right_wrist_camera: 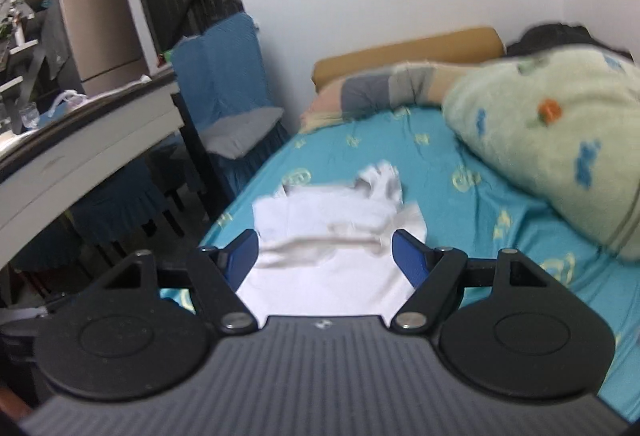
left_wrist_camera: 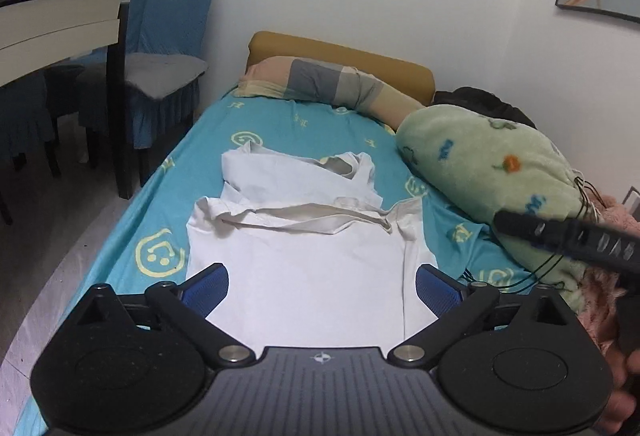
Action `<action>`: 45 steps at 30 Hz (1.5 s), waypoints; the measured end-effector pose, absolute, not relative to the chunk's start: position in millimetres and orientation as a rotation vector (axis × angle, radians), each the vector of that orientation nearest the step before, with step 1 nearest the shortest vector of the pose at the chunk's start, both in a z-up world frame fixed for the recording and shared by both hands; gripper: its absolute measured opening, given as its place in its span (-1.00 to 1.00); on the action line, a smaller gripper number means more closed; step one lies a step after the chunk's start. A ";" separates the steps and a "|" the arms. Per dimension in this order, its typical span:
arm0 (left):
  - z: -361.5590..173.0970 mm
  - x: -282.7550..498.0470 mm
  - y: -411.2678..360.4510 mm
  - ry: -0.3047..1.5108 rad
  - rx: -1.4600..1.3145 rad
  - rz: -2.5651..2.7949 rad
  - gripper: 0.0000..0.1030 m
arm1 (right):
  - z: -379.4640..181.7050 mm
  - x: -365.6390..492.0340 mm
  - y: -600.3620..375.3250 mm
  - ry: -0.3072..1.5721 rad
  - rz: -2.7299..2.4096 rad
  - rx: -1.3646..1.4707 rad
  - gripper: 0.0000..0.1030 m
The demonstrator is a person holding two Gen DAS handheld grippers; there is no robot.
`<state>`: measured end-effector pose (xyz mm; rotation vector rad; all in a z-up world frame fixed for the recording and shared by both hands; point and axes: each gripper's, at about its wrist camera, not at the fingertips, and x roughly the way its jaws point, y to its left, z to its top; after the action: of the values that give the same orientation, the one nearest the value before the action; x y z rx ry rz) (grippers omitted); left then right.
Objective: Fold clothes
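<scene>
A white T-shirt lies spread on the turquoise bed sheet, its far part folded back and rumpled across the middle. My left gripper is open and empty, held above the shirt's near part, blue pads wide apart. The right gripper's body shows in the left wrist view at the right, above the blanket. In the right wrist view the shirt lies ahead, blurred. My right gripper is open and empty, held above the shirt's near end.
A green fleece blanket is bunched on the bed's right side. A patchwork pillow and a mustard headboard stand at the far end. A blue-covered chair and a table stand left of the bed.
</scene>
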<state>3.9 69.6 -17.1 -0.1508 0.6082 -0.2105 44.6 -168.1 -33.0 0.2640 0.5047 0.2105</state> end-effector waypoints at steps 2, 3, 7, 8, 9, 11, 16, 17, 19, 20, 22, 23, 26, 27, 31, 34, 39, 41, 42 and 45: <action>-18.0 7.1 69.9 0.616 -0.160 -0.227 0.99 | -42.8 47.1 -167.7 0.518 0.209 0.255 0.47; -20.5 10.6 69.3 0.635 -0.168 -0.242 0.99 | -45.7 49.0 -168.6 0.529 0.202 0.256 0.47; -41.9 32.3 76.3 0.821 -0.273 -0.270 0.98 | -61.0 55.8 -185.2 0.602 0.224 0.409 0.47; -47.9 37.7 80.8 0.870 -0.320 -0.277 0.98 | -68.6 56.8 -191.8 0.638 0.230 0.484 0.47; -54.4 42.5 86.0 0.917 -0.363 -0.277 0.98 | -76.6 57.5 -197.4 0.676 0.233 0.551 0.48; -67.1 51.6 94.2 0.999 -0.430 -0.261 0.97 | -93.1 58.7 -206.6 0.747 0.243 0.674 0.50; -95.6 67.3 105.2 1.139 -0.579 -0.263 0.95 | -144.9 53.2 -215.7 0.925 0.242 1.019 0.50; -101.7 70.9 103.6 1.170 -0.594 -0.264 0.95 | -155.8 51.5 -214.9 0.959 0.230 1.076 0.49; -115.1 77.2 102.0 1.213 -0.627 -0.259 0.93 | -172.5 52.3 -215.1 0.984 0.197 1.162 0.48; -122.2 80.5 101.4 1.232 -0.646 -0.252 0.90 | -180.6 53.0 -215.3 0.994 0.180 1.204 0.47; -135.0 87.1 102.6 1.260 -0.673 -0.206 0.83 | -189.2 58.2 -217.4 0.989 0.142 1.229 0.44; -141.0 90.1 103.8 1.269 -0.685 -0.179 0.74 | -192.1 60.8 -218.1 0.983 0.121 1.227 0.34; -146.2 94.8 113.0 1.219 -0.728 -0.112 0.62 | -195.7 68.0 -218.4 0.956 0.089 1.228 -0.08; -145.5 94.3 117.7 1.198 -0.744 -0.087 0.49 | -196.1 70.0 -218.4 0.948 0.082 1.229 -0.17; -141.1 89.6 133.0 1.096 -0.783 -0.013 -0.03 | -186.2 70.1 -216.1 0.886 0.099 1.196 -0.75; -135.9 85.4 139.1 1.008 -0.811 -0.012 -0.49 | -175.6 70.3 -215.3 0.827 0.132 1.171 -0.82; -105.7 79.2 140.3 0.839 -0.824 -0.066 -0.78 | -148.9 74.2 -220.6 0.718 0.198 1.136 -0.84; -87.1 79.2 136.6 0.786 -0.812 -0.085 -0.80 | -134.1 74.2 -221.1 0.691 0.214 1.117 -0.85; -77.4 76.0 136.7 0.766 -0.802 -0.100 -0.81 | -125.8 72.7 -222.7 0.684 0.216 1.108 -0.85; -43.9 66.7 134.0 0.726 -0.768 -0.159 -0.82 | -96.1 65.6 -227.1 0.654 0.226 1.046 -0.86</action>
<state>66.7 134.0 -43.9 -0.7683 0.7263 -0.1591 65.6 -227.1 -96.1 1.0458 0.6543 0.2262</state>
